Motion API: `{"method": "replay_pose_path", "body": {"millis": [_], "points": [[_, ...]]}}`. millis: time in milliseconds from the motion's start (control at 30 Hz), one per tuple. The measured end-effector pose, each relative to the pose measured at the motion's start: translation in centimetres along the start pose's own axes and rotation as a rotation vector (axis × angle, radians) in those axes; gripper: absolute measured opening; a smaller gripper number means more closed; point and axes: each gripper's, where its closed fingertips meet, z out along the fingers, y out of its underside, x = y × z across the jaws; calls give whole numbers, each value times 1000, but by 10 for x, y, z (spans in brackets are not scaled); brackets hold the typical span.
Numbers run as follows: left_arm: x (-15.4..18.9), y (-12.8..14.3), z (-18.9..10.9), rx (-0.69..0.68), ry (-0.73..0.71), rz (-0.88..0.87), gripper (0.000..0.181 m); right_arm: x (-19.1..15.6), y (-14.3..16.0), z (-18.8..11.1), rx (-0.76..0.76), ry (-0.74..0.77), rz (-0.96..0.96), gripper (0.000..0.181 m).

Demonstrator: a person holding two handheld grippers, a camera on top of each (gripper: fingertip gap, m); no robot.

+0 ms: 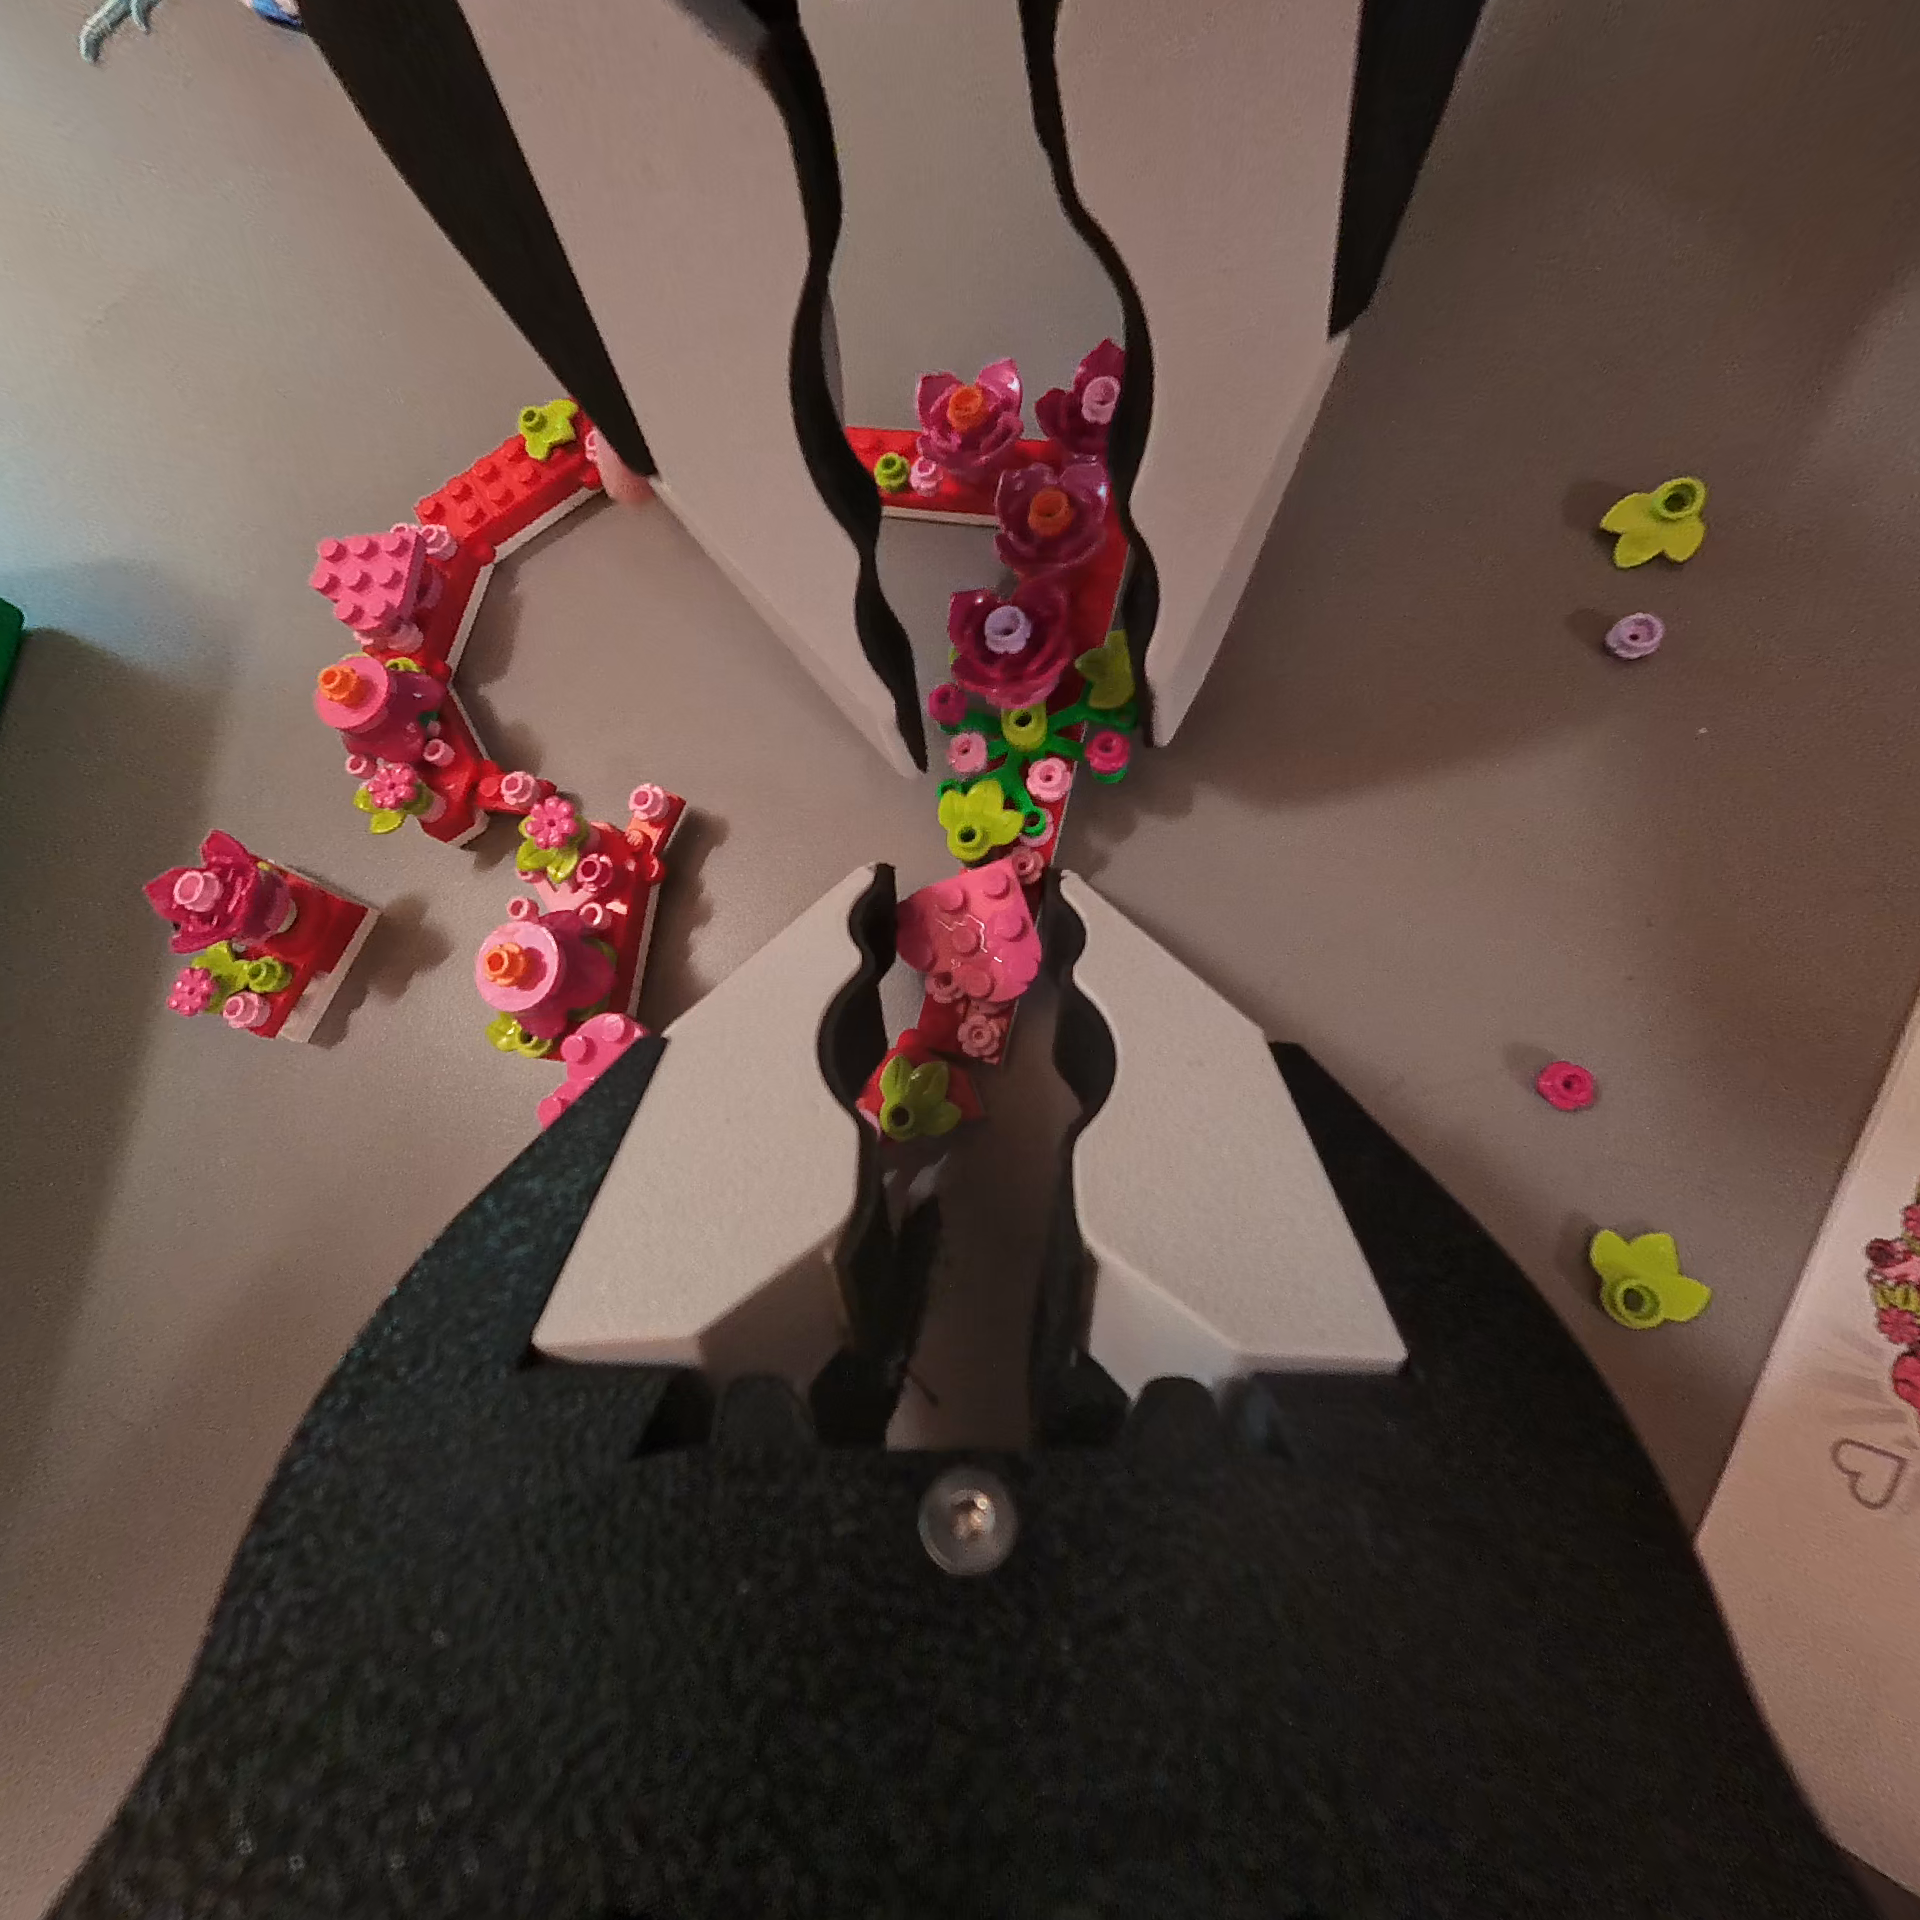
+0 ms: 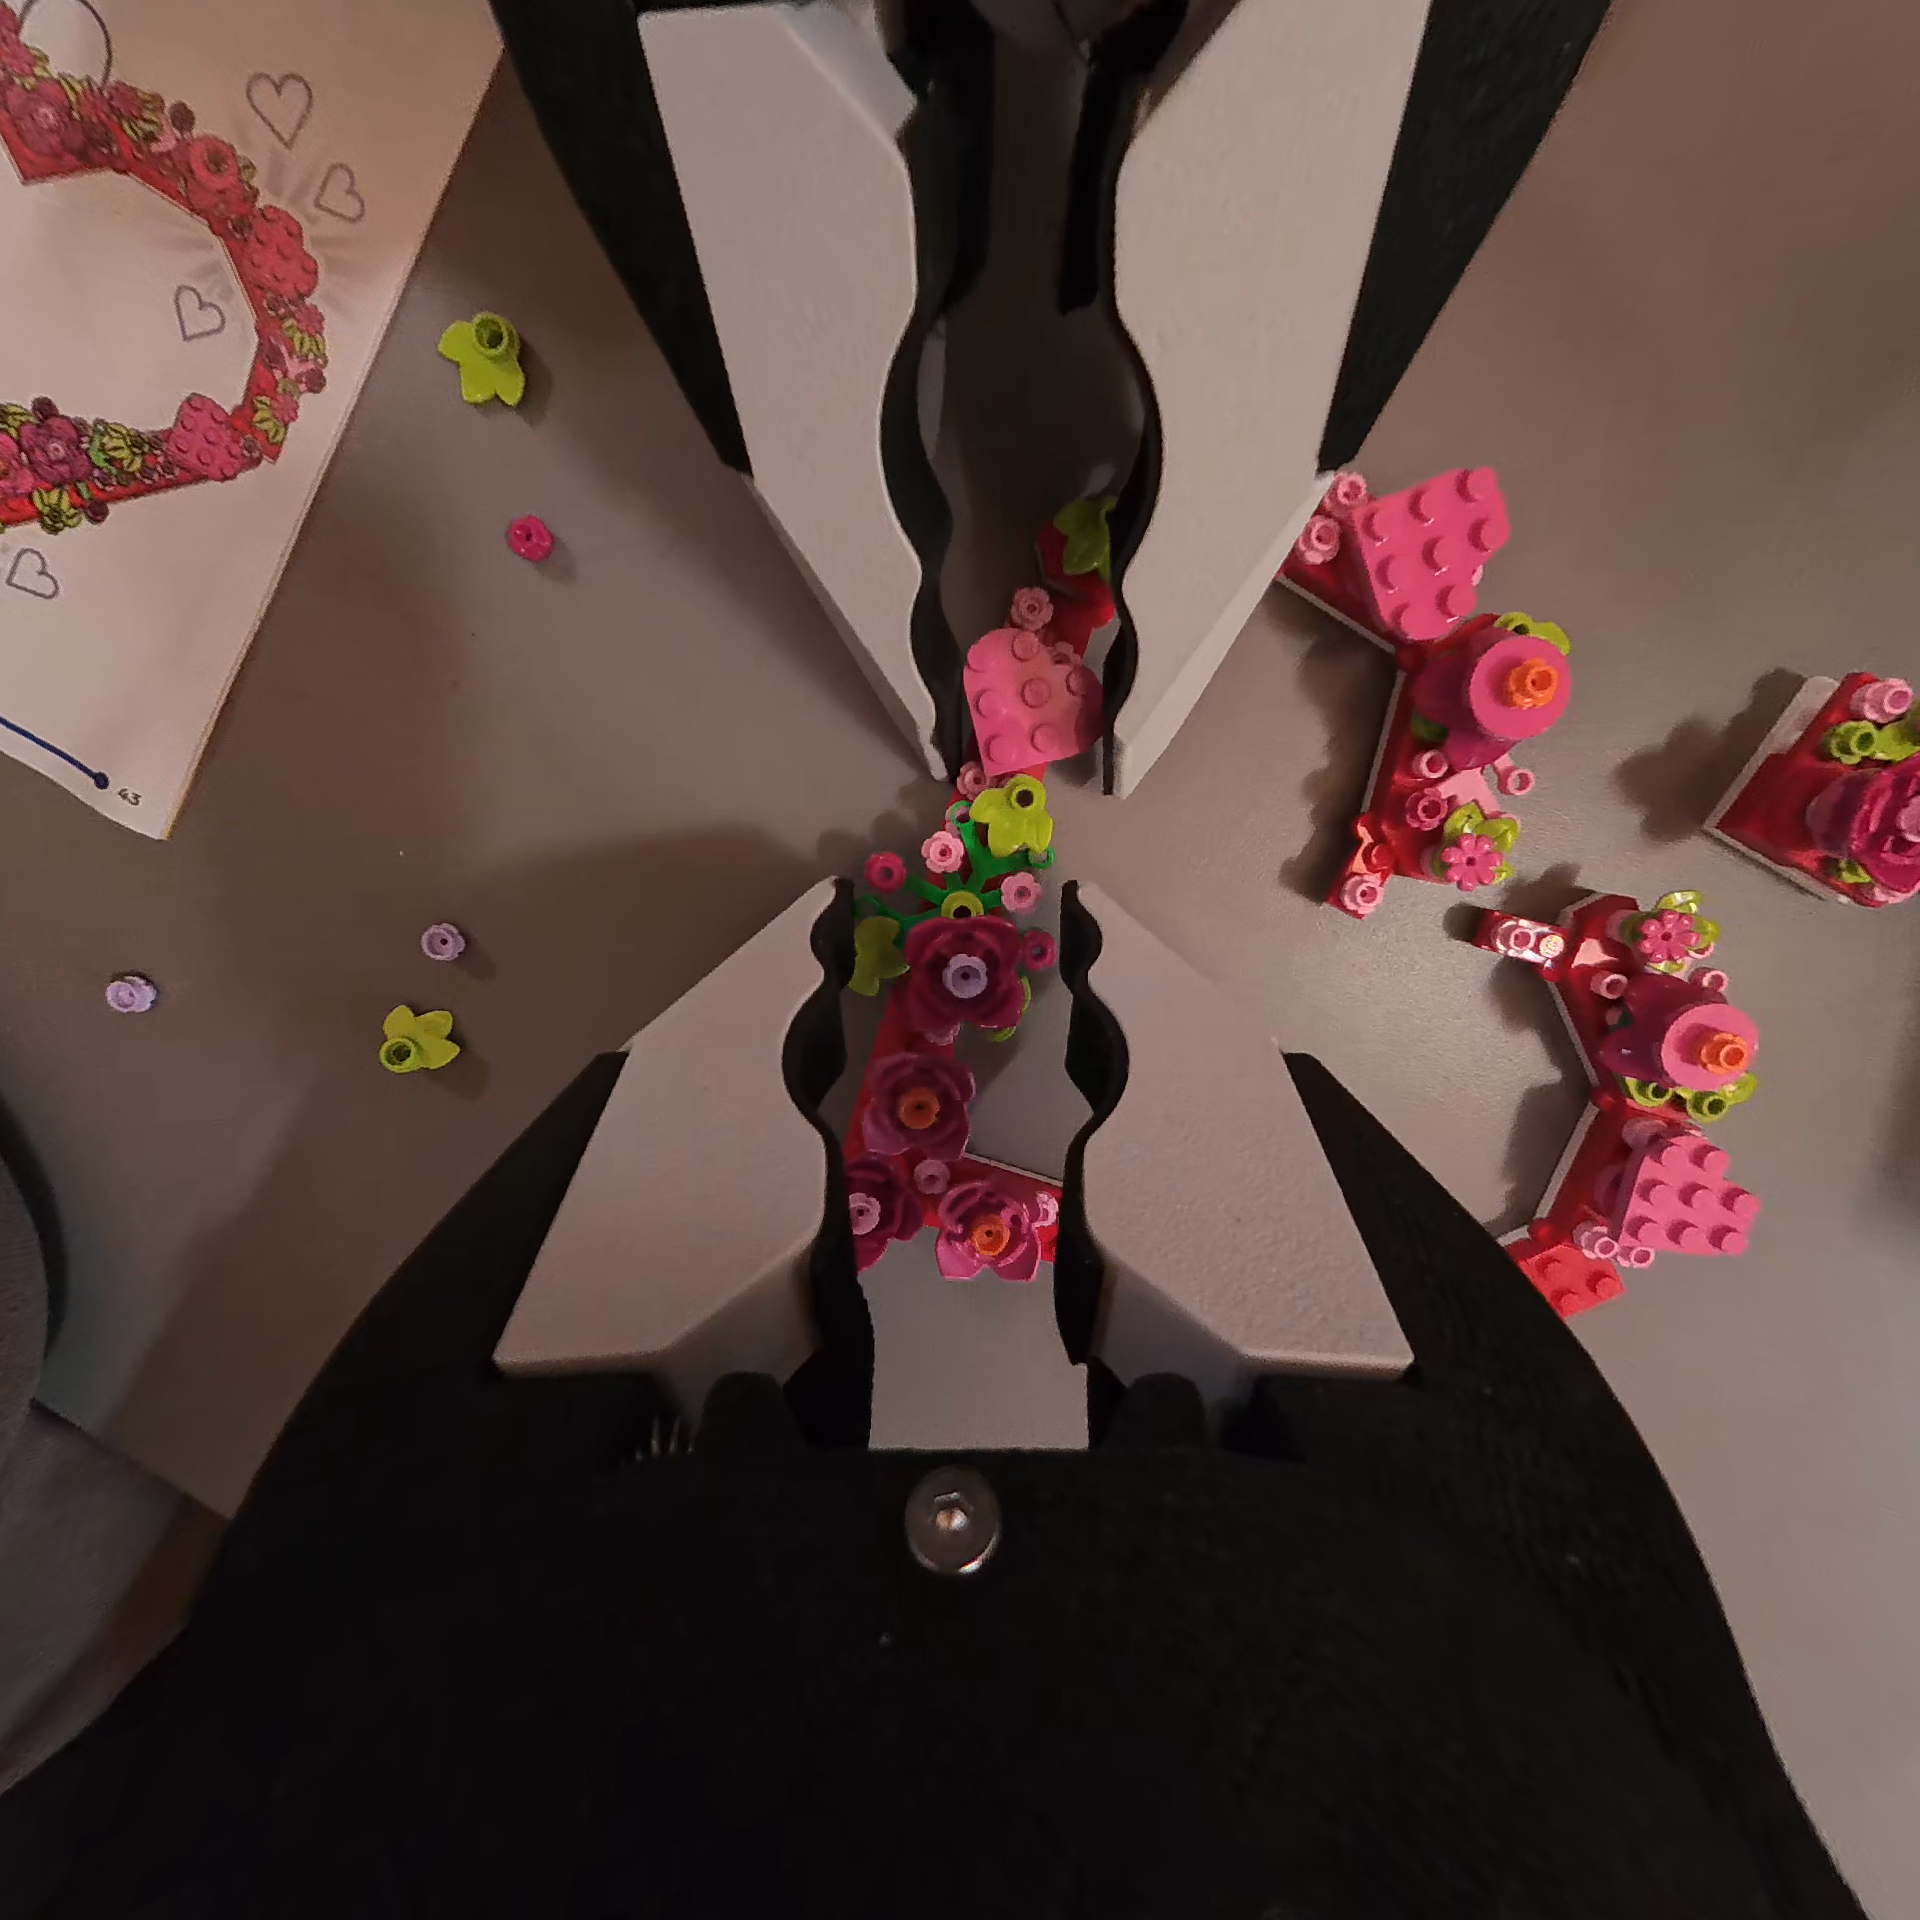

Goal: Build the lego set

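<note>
Facing each other tip to tip over a grey table (image 1: 1351,790), both claws bracket one long red flowered strip (image 1: 1049,644) from opposite ends. The left claw (image 1: 971,894) has its two white fingers lying either side of the strip's near end, where a pink heart brick (image 1: 971,935) and a lime leaf (image 1: 914,1101) sit; the pads look pressed to the strip's edges, though firm contact cannot be told for sure. The right claw (image 2: 951,899) straddles the far end in the same way, its fingers flanking three dark magenta roses (image 2: 961,977) and a green stem with small pink blossoms (image 2: 961,878); a thin gap shows beside the roses, so whether it truly clamps cannot be told.

Off to one side lies the rest of the set: a curved red frame section (image 1: 416,665) carrying a pink heart, a round pink flower and small buds, a second shorter section (image 1: 582,914) near it, and a small separate red block (image 1: 260,935) topped with a rose.

On the other side, loose pieces lie well apart on the table: two lime leaves (image 1: 1657,520), a lilac stud (image 1: 1633,634) and a magenta stud (image 1: 1564,1086). An open instruction booklet (image 2: 135,416) lies beyond them.
</note>
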Motion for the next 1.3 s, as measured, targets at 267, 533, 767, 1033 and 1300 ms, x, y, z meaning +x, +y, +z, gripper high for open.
{"method": "replay_pose_path", "body": {"millis": [267,533,767,1033,1300], "points": [[0,0,0,1,0,0,26,1,0,-1,3,3,2,37],[0,0,0,0,0,-1,26,4,-7,-6,48,28,-9,29],[0,0,0,0,0,0,26,4,-17,-6,96,41,-26,19],[0,0,0,-1,0,1,26,6,-15,0,91,62,-47,8],[0,0,0,0,0,1,26,8,-15,0,109,61,-38,6]]}}
